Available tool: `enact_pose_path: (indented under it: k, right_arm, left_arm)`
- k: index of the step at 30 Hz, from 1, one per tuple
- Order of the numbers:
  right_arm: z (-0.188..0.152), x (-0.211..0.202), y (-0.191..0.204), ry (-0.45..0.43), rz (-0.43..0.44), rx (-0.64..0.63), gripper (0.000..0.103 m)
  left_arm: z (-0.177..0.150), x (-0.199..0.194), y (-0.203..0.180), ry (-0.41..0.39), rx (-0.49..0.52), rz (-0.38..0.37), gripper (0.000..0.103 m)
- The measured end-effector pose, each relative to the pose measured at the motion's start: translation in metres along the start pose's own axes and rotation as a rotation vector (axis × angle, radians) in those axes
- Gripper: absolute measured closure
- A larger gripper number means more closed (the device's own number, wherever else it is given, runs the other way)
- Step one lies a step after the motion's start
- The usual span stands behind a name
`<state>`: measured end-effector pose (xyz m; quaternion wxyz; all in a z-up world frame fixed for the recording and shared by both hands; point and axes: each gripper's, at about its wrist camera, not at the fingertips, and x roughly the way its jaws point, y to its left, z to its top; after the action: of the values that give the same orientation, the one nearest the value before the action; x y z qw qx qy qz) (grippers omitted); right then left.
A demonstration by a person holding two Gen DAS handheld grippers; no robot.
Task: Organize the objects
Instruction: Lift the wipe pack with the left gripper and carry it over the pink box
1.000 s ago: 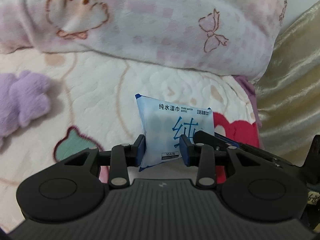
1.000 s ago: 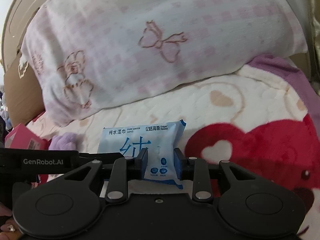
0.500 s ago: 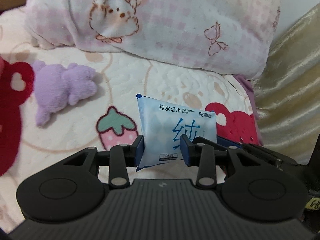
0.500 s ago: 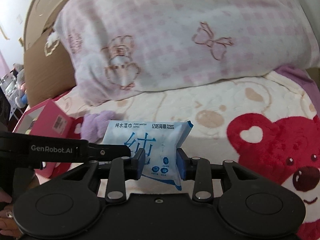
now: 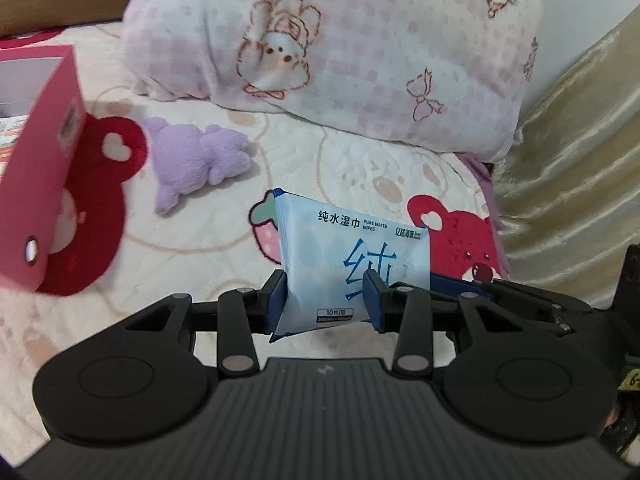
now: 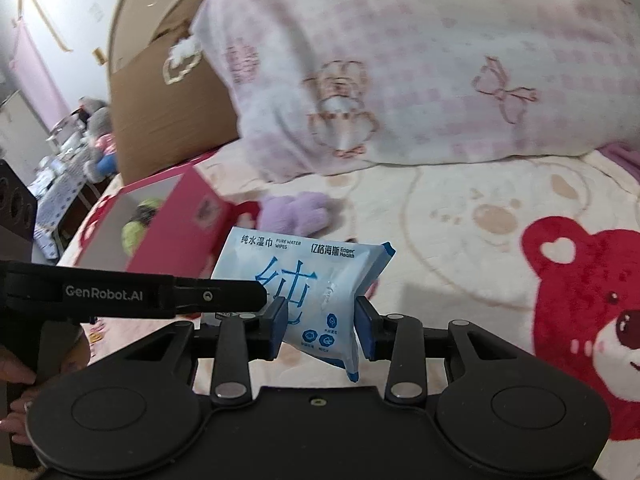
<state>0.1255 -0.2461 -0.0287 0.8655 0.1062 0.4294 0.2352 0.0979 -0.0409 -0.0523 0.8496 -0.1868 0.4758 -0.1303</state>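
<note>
Pale blue plastic wet-wipe pack (image 5: 344,256) held above the cream bear-print blanket (image 5: 340,160), left gripper (image 5: 326,300) and right gripper (image 6: 322,326) both clamping it, jaws having just eased wider; open pink cardboard box (image 6: 176,224) left.

The wipes pack (image 5: 352,256) is pale blue with darker blue lettering. The plush toy (image 5: 196,160) is lilac. The box (image 6: 176,224) is pink. The blanket (image 5: 340,168) is cream with red bears and a strawberry. The pillow (image 5: 360,48) has pink-and-white checks with bows.
</note>
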Motion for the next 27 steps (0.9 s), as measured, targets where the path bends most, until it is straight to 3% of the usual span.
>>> enact_pose_path:
  k: [20, 27]
  right_arm:
    - [0.015, -0.025, 0.092, 0.028, 0.080, -0.217, 0.057]
    - [0.015, -0.027, 0.131, 0.014, 0.119, -0.306, 0.057]
  left_arm:
    - [-0.013, -0.103, 0.031, -0.124, -0.055, 0.020, 0.063]
    - [-0.017, -0.138, 0.046, -0.171, -0.055, 0.061, 0.061]
